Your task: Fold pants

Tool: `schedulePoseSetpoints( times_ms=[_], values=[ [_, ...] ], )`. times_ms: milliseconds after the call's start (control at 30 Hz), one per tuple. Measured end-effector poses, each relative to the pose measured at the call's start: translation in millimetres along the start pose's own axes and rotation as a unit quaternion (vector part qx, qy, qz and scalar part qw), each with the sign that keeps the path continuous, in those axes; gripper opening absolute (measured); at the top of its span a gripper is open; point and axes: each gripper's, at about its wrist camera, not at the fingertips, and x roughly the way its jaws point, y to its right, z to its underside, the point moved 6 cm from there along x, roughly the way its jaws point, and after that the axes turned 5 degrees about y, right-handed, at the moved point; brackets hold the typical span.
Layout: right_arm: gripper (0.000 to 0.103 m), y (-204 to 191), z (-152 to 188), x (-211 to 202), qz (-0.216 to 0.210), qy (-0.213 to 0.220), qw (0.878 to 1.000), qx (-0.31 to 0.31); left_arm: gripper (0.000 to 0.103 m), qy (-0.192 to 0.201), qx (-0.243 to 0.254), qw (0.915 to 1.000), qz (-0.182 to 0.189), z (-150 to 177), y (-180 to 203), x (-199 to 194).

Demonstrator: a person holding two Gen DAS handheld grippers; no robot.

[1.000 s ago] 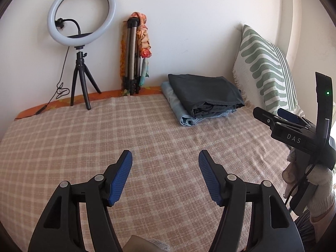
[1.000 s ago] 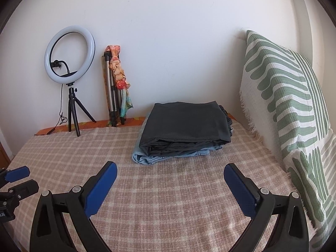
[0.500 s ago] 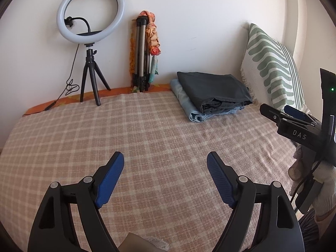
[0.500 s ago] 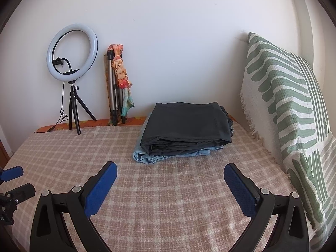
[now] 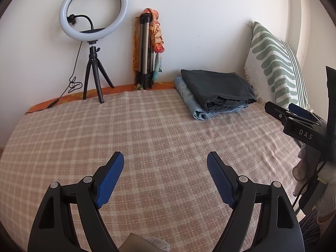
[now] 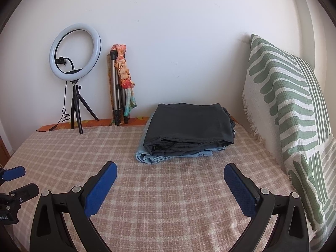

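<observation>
Both grippers' fingers wide, empty; dark folded pants (image 6: 189, 124) atop denim (image 6: 159, 157), plaid blanket (image 6: 147, 199).

Folded pants (image 6: 189, 126) lie stacked on the bed (image 6: 84, 147) against the wall — pillow (image 6: 289, 109) right, tripod (image 6: 116, 88) then ring light (image 6: 74, 51) left.

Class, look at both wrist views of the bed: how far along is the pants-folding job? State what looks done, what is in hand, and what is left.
Done: dark grey pants lie folded on folded light blue jeans, stacked by the striped pillow. In hand: nothing; the left claw and right claw are open and empty above the checked bedspread. Left: no unfolded pants are in view, so the folding looks finished.
</observation>
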Motion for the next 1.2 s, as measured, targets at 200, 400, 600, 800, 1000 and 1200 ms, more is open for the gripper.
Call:
schedulePoseSetpoints(
  times_ms=[200,400,600,800,1000,1200],
  values=[
    [0.103,0.4,0.2,0.7,0.000,-0.001,1.000,-0.001,0.082,0.000,-0.002,1.0000,0.003,-0.3,1.0,-0.1],
    [0.103,1.1,0.3,1.6,-0.001,-0.002,1.000,-0.002,0.081,-0.001,-0.003,1.0000,0.003,0.1,3.1,-1.1],
    [0.103,2.0,-0.1,1.8,-0.002,0.000,1.000,0.000,0.082,0.000,-0.003,1.0000,0.004,0.1,2.9,-1.6],
    [0.103,1.0,-0.2,1.6,-0.002,-0.001,1.000,-0.001,0.081,-0.004,-0.002,1.0000,0.004,1.7,4.3,-1.8],
    [0.103,-1.6,-1.4,1.4,-0.005,-0.001,1.000,-0.002,0.081,-0.003,-0.004,1.0000,0.005,2.1,4.4,-2.3],
    [0.103,-3.5,-0.8,2.4,-0.006,-0.002,1.000,-0.003,0.081,-0.004,-0.010,0.9999,0.005,1.9,2.2,-2.0]
  ],
)
